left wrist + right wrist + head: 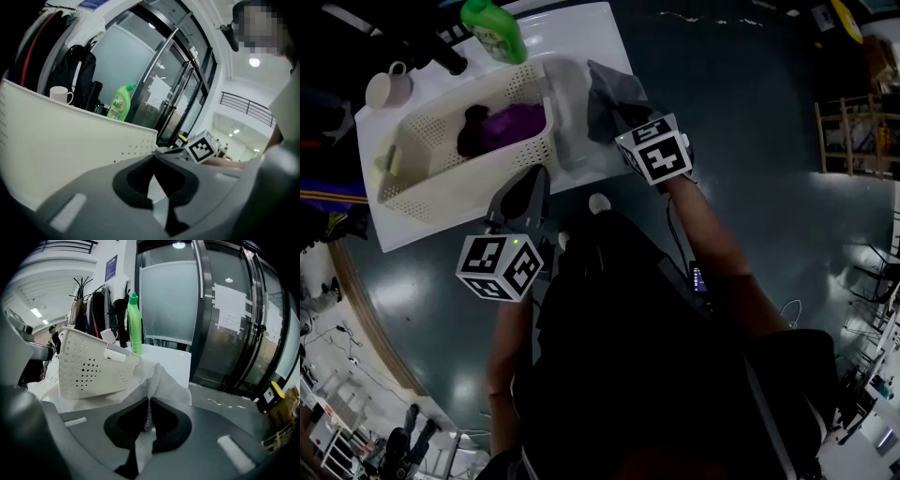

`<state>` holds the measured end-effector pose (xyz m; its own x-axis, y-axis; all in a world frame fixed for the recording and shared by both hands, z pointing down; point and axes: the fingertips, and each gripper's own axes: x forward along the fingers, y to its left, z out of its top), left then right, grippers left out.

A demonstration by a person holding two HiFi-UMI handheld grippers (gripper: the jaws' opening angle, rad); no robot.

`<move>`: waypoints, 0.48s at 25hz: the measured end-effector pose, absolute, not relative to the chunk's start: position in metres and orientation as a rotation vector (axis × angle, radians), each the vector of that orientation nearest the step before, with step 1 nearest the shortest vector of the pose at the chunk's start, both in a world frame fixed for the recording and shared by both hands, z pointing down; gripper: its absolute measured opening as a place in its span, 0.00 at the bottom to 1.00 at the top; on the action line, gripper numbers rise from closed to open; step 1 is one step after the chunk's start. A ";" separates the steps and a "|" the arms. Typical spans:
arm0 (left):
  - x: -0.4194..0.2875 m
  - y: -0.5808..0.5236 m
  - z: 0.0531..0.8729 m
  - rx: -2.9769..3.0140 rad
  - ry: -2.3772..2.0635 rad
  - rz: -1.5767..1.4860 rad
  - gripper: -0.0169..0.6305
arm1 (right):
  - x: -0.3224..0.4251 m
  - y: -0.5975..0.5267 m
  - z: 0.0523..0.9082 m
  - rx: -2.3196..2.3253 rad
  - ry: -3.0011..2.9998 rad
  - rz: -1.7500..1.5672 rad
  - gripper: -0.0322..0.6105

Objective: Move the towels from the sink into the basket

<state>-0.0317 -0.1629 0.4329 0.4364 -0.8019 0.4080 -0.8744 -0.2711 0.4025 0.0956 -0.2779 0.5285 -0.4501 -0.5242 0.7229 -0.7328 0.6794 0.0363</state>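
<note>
**At the table's near edge: grey towel pinched beside the basket**

Nearest the camera, the person's dark torso fills the lower head view and cuts off both forearms. The left gripper [153,158] has its jaws pressed together with nothing between them. Its own view is largely blocked by the wall of the cream perforated basket [70,136], so the contents go unseen there. The right gripper [149,401] is clamped on a grey towel [164,383]. The towel's fold stands up from the jaws to a peak, its long axis running away from the gripper, and the gripped edge is buried between the pads. Only the head view looks into the basket, where a dark cloth [473,129] and a purple towel [514,124] lie touching. The grey towel sits over the white table [581,37], just outside the basket's right wall. Farthest off stand a green detergent bottle [134,324] and a white mug [386,89].
</note>
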 end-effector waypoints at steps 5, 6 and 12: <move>-0.035 -0.162 0.425 2.130 -1.428 0.153 0.04 | 0.094 -0.278 0.514 0.977 -2.189 0.360 0.06; -0.036 -0.162 0.423 2.135 -1.433 0.149 0.04 | 0.094 -0.278 0.510 0.980 -2.195 0.357 0.06; -0.043 -0.163 0.409 2.161 -1.461 0.126 0.03 | 0.093 -0.279 0.488 1.005 -2.218 0.325 0.06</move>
